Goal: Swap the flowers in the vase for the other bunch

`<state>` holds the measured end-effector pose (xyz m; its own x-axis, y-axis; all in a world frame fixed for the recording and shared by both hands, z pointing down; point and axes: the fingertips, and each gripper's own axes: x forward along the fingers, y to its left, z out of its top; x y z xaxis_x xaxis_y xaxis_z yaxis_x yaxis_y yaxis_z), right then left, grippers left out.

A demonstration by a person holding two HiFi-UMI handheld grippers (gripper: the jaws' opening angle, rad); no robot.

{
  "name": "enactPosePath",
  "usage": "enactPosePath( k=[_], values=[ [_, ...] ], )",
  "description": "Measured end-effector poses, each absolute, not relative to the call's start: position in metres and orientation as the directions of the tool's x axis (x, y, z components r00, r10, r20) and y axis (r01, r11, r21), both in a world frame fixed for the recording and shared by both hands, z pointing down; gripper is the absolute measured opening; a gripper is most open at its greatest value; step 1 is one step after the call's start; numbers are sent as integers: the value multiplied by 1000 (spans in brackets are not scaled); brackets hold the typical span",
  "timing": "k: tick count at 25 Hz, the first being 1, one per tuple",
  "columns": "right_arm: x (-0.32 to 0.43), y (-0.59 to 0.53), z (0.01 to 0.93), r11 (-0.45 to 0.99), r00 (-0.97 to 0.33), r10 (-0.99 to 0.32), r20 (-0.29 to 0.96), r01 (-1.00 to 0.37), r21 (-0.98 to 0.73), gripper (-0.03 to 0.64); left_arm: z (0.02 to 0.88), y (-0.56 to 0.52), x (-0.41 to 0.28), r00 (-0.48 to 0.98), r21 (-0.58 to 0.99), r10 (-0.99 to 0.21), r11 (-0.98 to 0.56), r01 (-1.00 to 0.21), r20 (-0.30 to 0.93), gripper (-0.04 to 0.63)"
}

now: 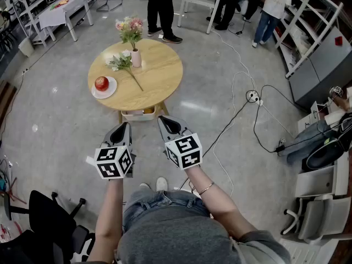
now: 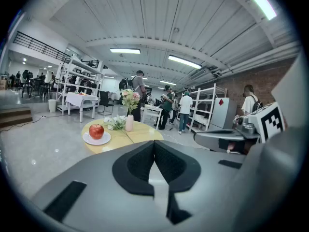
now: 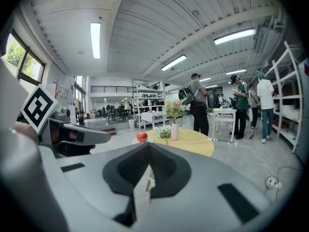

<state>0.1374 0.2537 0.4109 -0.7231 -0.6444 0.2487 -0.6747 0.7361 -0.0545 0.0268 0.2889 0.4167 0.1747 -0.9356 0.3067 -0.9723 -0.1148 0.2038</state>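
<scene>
On the round table (image 1: 159, 76), well ahead of the person, a plate (image 1: 111, 92) with an apple (image 1: 102, 83) sits at the left edge, out of the way of the flowers. Right of it lies the loose white bunch (image 1: 122, 61). It lies flat with its long axis diagonal, blossoms at the far left just beside the vase (image 1: 136, 58) and stem trailing to the near right, probably laid there ready for the swap. The vase stands upright at the far side and holds the pink bunch (image 1: 130, 29), stems vertical and heads up.

Near the person's waist, the left gripper (image 1: 126, 125) has its jaws pressed together on nothing. The right gripper (image 1: 161, 119) is likewise closed and empty. Both point toward the table but are well short of it, so no grasp seems to have begun.
</scene>
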Motion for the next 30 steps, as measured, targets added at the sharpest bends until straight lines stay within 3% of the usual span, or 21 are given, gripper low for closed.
enactPosePath(
  k=[30],
  values=[
    [121,219,423,722,-722,-642,257,-682,-113,11,418,266,2,146,212,-940,-81,-974,310,18]
  ],
)
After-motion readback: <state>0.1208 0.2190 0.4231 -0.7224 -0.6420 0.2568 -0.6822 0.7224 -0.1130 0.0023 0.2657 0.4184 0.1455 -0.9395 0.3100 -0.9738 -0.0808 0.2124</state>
